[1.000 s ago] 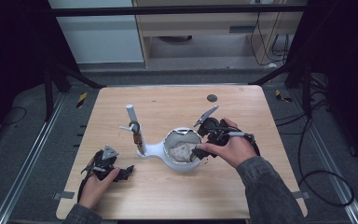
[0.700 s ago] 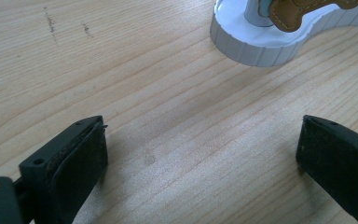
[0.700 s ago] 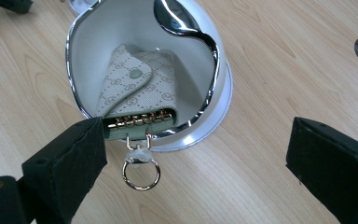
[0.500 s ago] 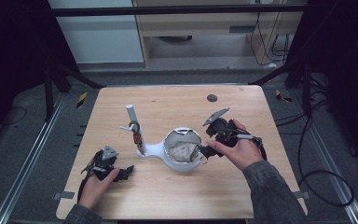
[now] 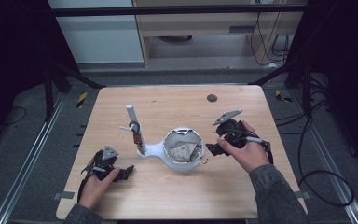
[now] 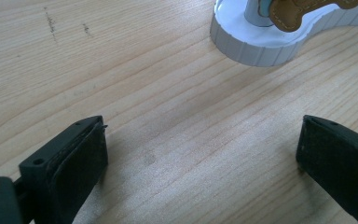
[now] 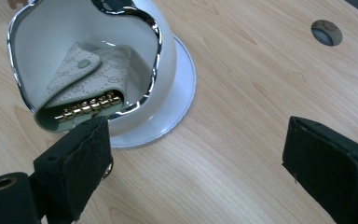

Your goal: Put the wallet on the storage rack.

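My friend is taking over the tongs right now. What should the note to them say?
Left tongs: open, nothing held, resting on the table near its front left.
Right tongs: open, nothing between them, their jaws have just been closing a little, just right of the white bowl.
Things: the patterned key pouch lies inside the bowl, one end poking over the chrome rim. The bowl's stand also has a white post with a brown tag hanging on it.
Done: pouch is in the bowl.
Left: probably nothing there; just pull the right tongs away.
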